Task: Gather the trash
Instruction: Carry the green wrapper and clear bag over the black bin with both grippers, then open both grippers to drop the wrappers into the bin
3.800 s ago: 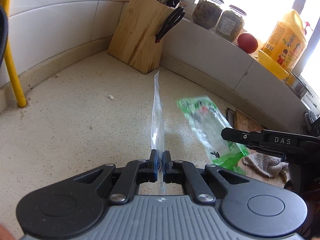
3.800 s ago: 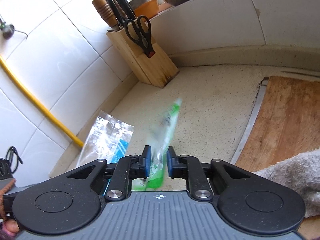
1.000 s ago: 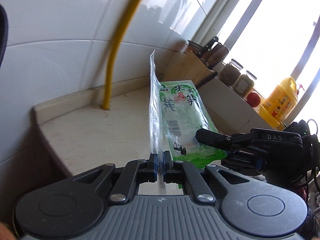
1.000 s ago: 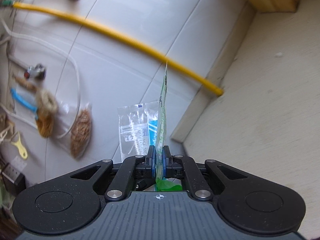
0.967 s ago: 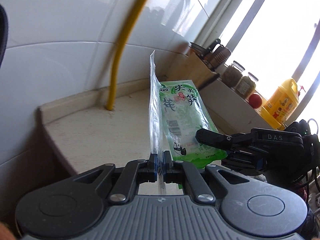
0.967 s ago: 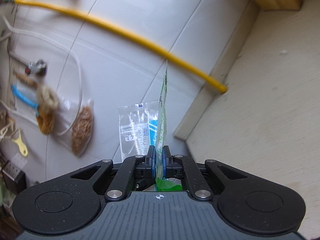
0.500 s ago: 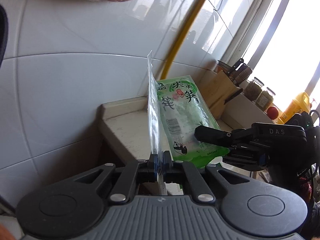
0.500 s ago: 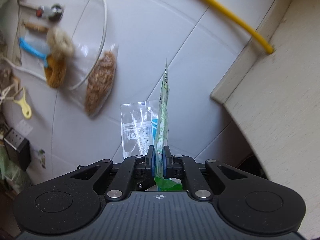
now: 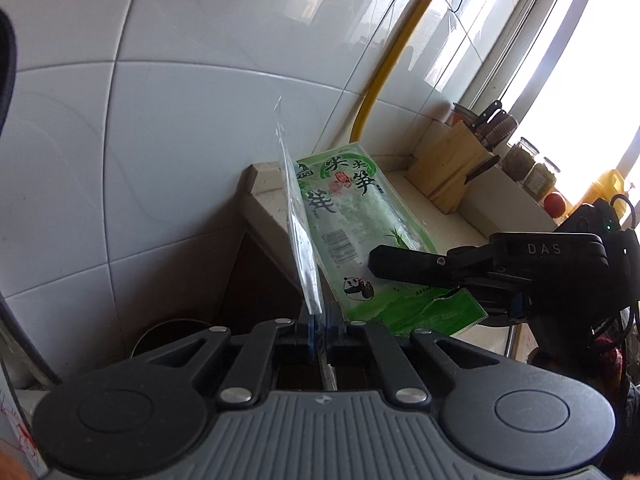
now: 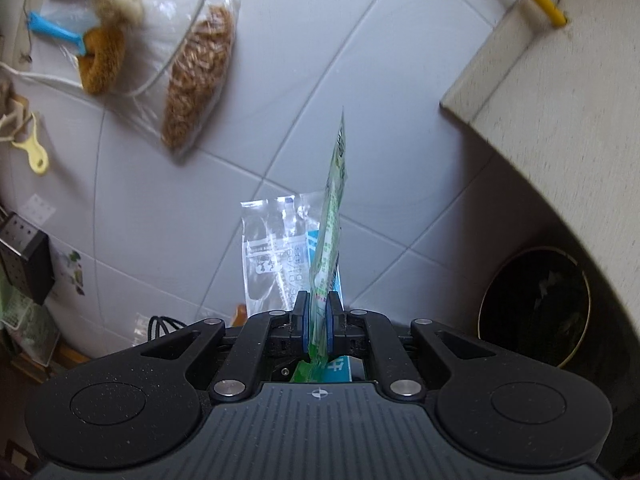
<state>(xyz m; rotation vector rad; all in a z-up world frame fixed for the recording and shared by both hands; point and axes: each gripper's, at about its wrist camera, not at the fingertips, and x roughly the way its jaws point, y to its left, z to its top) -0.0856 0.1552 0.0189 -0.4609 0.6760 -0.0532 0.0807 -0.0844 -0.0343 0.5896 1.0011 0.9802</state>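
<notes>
Left hand-held gripper (image 9: pixel 319 330) pinches clear bag (image 9: pixel 298 224) | right (image 10: pixel 316 330) clamps green wrapper (image 10: pixel 330 232) | both now beyond counter edge (image 10: pixel 532 120), seemingly near bin (image 10: pixel 536 306)

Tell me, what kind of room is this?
Most likely a home kitchen: a wooden knife block stands on the stone counter by the window, and a peeler hangs on the white tiled wall.

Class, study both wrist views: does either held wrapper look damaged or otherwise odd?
Yes. The green wrapper clamped in the right gripper has a ragged, torn bottom edge. The clear bag in the left gripper looks intact.
</notes>
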